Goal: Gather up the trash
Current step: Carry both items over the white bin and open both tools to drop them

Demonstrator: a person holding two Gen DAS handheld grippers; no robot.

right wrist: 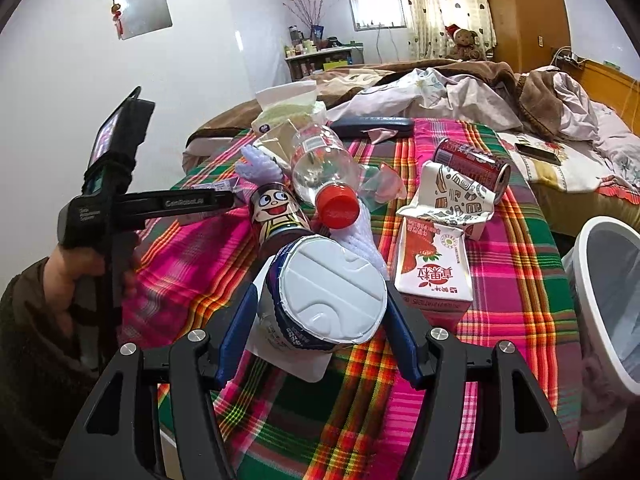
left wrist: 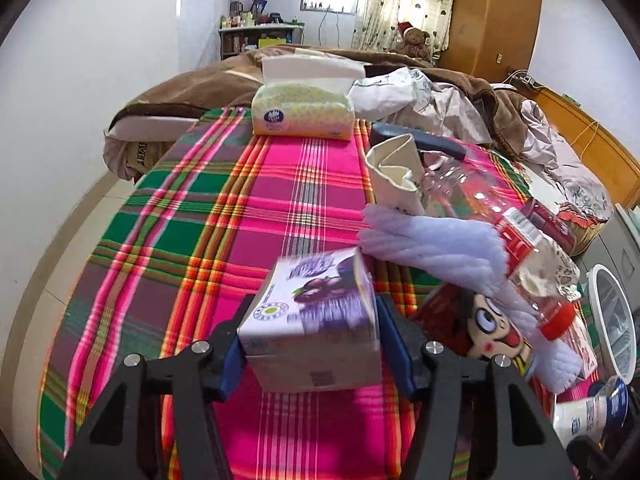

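Observation:
A purple-printed drink carton (left wrist: 316,320) sits between the blue pads of my left gripper (left wrist: 312,336), which is shut on it just above the plaid cloth (left wrist: 200,240). My right gripper (right wrist: 320,312) is shut on a yogurt cup (right wrist: 332,296) with a white foil lid. Beyond that cup lie a cartoon-print can (right wrist: 276,212), a clear bottle (right wrist: 320,164) with a red cap, a red strawberry carton (right wrist: 432,272), a crumpled paper cup (right wrist: 452,196) and a red can (right wrist: 472,164). A hand holds the left gripper's handle (right wrist: 104,208) at the left of the right wrist view.
A white bin (right wrist: 608,292) stands off the table's right edge. A tissue pack (left wrist: 304,112) and a dark case (right wrist: 372,124) lie at the far end. A lavender knitted cloth (left wrist: 440,244) lies under the bottle. A bed with rumpled bedding (right wrist: 560,120) is behind.

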